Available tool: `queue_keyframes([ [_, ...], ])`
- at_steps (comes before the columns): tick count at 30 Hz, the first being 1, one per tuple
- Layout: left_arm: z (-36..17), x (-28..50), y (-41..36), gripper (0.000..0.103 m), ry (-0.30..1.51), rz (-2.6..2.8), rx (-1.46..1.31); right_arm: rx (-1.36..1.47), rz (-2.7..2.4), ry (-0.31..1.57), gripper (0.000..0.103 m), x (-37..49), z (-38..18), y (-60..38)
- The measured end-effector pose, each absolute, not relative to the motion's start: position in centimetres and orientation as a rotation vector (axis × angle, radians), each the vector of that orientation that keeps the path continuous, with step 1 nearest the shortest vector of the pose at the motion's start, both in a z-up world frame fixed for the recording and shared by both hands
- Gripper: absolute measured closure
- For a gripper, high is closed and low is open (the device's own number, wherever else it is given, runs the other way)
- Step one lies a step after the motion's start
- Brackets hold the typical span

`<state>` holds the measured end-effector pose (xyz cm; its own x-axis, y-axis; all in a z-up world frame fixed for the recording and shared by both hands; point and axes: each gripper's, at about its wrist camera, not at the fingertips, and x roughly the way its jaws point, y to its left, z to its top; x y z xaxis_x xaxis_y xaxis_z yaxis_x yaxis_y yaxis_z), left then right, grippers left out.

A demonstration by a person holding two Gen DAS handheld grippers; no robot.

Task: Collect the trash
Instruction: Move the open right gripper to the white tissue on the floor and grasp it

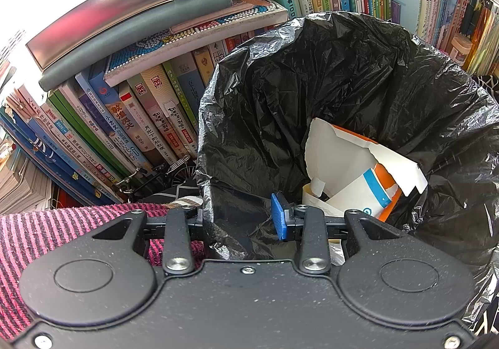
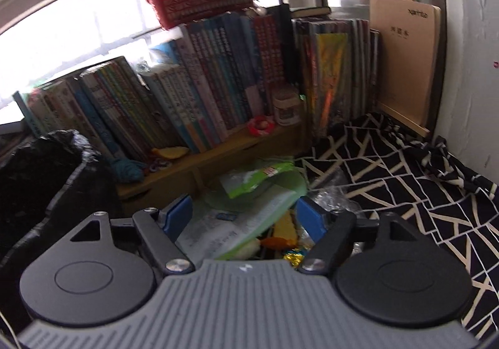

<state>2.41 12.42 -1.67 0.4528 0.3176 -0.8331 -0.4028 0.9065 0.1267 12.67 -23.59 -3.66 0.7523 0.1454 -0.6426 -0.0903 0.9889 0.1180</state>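
On my feeds daylight from the window (image 2: 78, 34) blows out the upper left, the right wrist view smears with motion blur, and fisheye bends every edge.

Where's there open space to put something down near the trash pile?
Free: the black-and-white cloth right of the wrapper pile, up to the easel board. Crowded: the wooden shelf under the books, and left, where the black trash bag stands.

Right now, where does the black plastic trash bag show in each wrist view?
Left wrist view: the black plastic trash bag fills the centre and right, its near rim pinched in the left claw.
Right wrist view: the same bag sits at the left edge, dark and crumpled.
Shared landmark: the small cream-lidded jar standing before the row of upright books.
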Motion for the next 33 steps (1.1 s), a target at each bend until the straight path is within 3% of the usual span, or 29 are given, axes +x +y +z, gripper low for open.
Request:
queue_keyframes([
  [13, -1.6, 2.4, 12.4, 0.070, 1.007, 0.446, -0.094, 0.013, -0.085, 0.966, 0.016, 15.0, -13.4, -28.5],
  [33, -1.8, 2.3, 12.5, 0.069, 1.009, 0.447, -0.088, -0.053, 0.016, 1.113, 0.015, 14.7, -18.3, -25.7],
])
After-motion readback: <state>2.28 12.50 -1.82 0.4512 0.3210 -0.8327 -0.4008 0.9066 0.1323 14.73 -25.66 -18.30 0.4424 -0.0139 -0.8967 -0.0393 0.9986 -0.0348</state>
